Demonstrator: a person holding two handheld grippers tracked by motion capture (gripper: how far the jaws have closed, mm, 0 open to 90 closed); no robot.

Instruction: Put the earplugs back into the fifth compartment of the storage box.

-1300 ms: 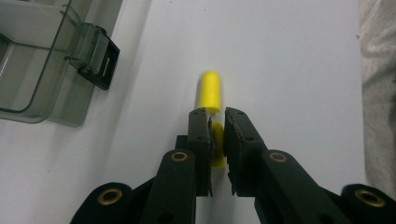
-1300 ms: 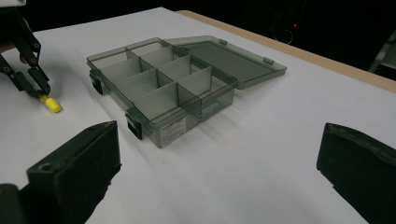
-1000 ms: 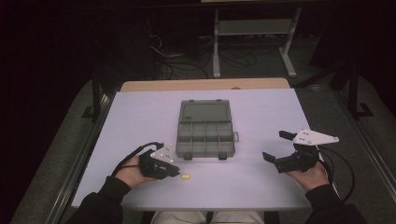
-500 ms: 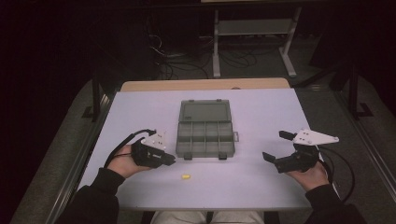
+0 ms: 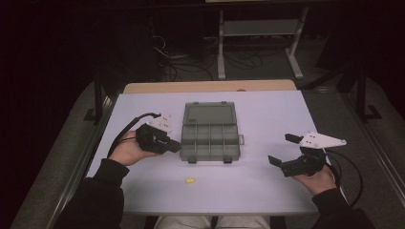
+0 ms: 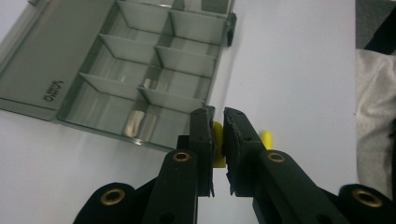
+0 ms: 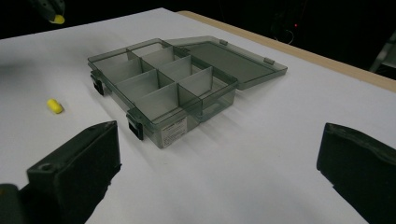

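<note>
An open grey compartment box (image 5: pixel 210 131) lies mid-table with its lid folded back. My left gripper (image 5: pixel 177 147) hovers just left of the box's front corner. In the left gripper view this gripper (image 6: pixel 218 116) is shut on a small yellow piece (image 6: pixel 217 157), with the box (image 6: pixel 140 70) beyond the jaw tips. A second yellow piece (image 5: pixel 190 180) lies loose on the table nearer the person, also visible as the loose piece (image 7: pixel 54 106) in the right gripper view. My right gripper (image 5: pixel 282 149) rests at the right with jaws wide apart and nothing between them (image 7: pixel 219 140).
The white table (image 5: pixel 267 114) has bare surface all around the box (image 7: pixel 173 79). A wooden strip (image 5: pixel 210 86) runs along the far edge. Cables trail from both grippers. Dark floor and a metal stand (image 5: pixel 258 28) lie beyond the table.
My left gripper has risen and moved away from the person toward the box's front left corner, leaving one yellow piece on the table. The right gripper has stayed where it was.
</note>
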